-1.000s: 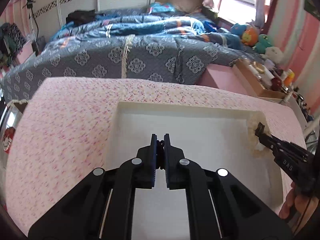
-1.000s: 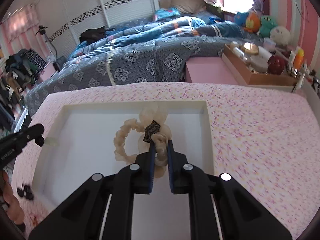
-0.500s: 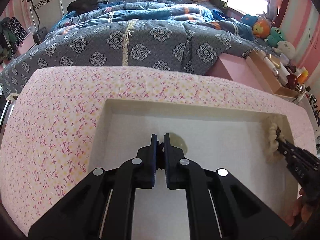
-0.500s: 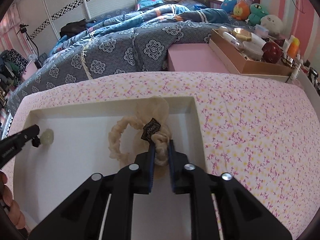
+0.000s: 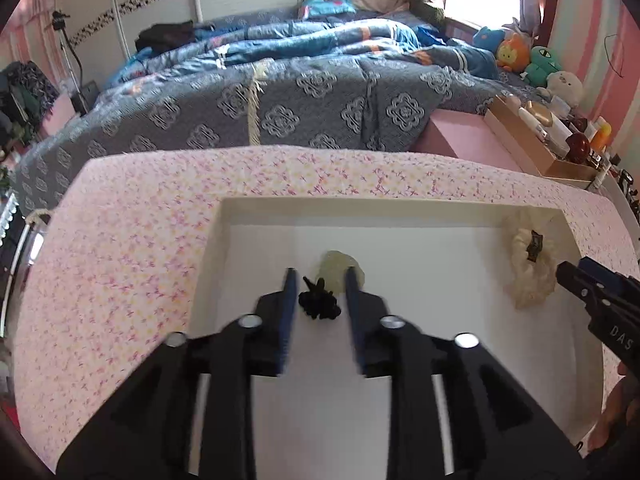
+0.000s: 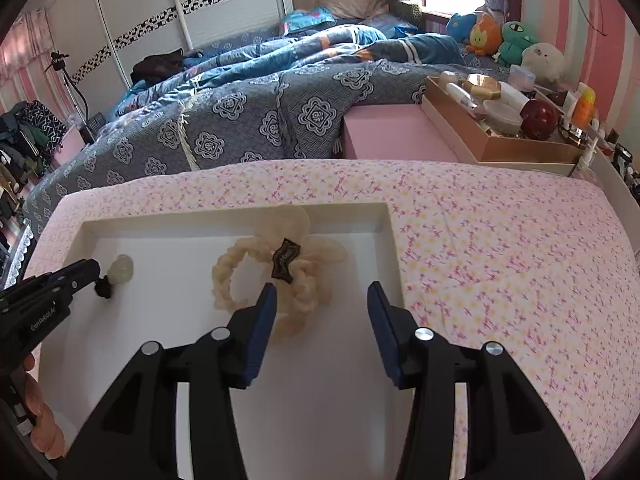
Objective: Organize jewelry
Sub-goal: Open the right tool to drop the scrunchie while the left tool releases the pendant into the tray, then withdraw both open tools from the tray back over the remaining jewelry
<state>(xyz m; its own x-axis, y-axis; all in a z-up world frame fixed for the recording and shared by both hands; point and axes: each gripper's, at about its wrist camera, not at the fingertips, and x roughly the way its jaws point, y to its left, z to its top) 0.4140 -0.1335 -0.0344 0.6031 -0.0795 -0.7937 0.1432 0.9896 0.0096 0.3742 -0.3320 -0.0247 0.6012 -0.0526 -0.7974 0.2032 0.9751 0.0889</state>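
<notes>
The left gripper (image 5: 319, 280) is angling downward over the left half of the white tray (image 5: 440, 216), its jaws opening; a small black clip with a pale bead (image 5: 320, 304) is lying between the blue pads, free of both. The right gripper (image 6: 322, 296) is angling down near the tray's right edge, its jaws also opening, with the cream scrunchie (image 6: 276, 276) just ahead of and touching its left finger (image 6: 262, 312). Part of the person's left hand (image 6: 42, 420) is showing behind its gripper's handle.
</notes>
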